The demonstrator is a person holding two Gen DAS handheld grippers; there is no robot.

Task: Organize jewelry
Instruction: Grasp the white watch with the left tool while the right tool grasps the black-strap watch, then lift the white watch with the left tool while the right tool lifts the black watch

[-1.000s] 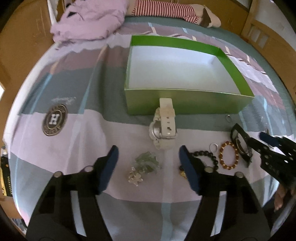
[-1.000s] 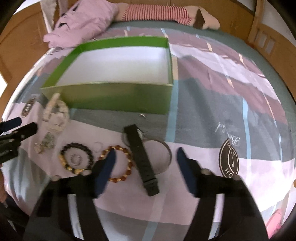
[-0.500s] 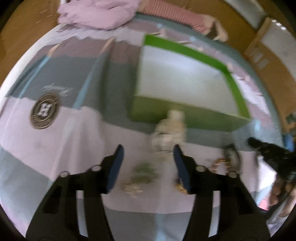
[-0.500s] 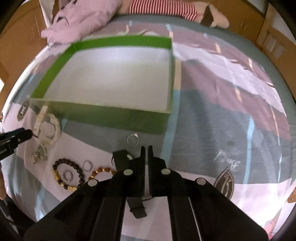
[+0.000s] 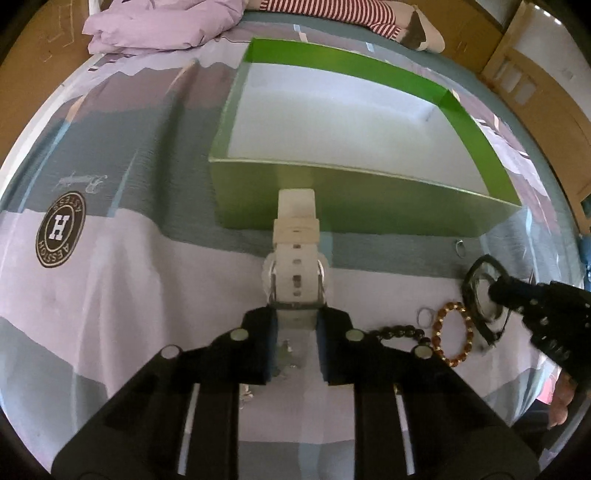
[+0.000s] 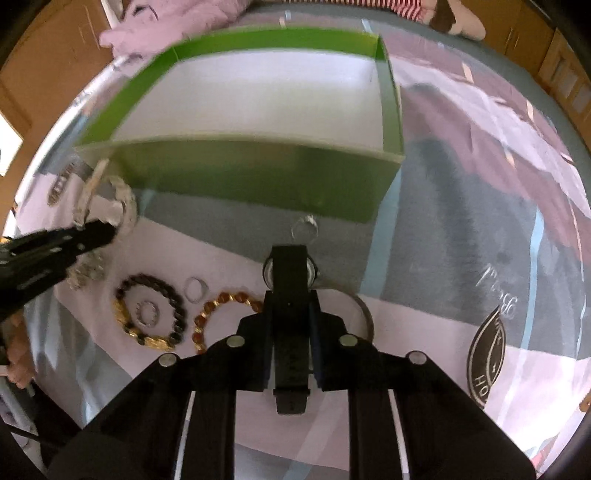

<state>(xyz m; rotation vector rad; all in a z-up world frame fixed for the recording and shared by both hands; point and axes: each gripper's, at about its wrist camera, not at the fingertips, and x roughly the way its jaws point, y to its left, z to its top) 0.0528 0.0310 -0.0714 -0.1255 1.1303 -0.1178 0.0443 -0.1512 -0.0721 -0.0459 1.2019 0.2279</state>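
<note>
A green box [image 5: 354,206] with a white inside stands open on the bedspread; it also shows in the right wrist view [image 6: 258,177]. My left gripper [image 5: 295,343] is shut on a white watch [image 5: 295,258] by its strap. My right gripper [image 6: 290,339] is shut on a black watch [image 6: 290,273] by its strap. A black bead bracelet [image 6: 151,314], an amber bead bracelet [image 6: 221,306], small rings [image 6: 195,288] and a silver trinket [image 5: 286,356] lie on the bedspread in front of the box.
A lilac garment [image 5: 166,26] and a striped sleeve [image 5: 332,11] lie behind the box. A round logo patch [image 5: 61,229] marks the bedspread at left. A wooden bed frame [image 5: 535,74] stands at right. A ring [image 6: 304,229] lies by the box's front wall.
Both grippers moved forward and down and closed. The left went from open to shut on the white watch; the right now grips the black watch strap.
</note>
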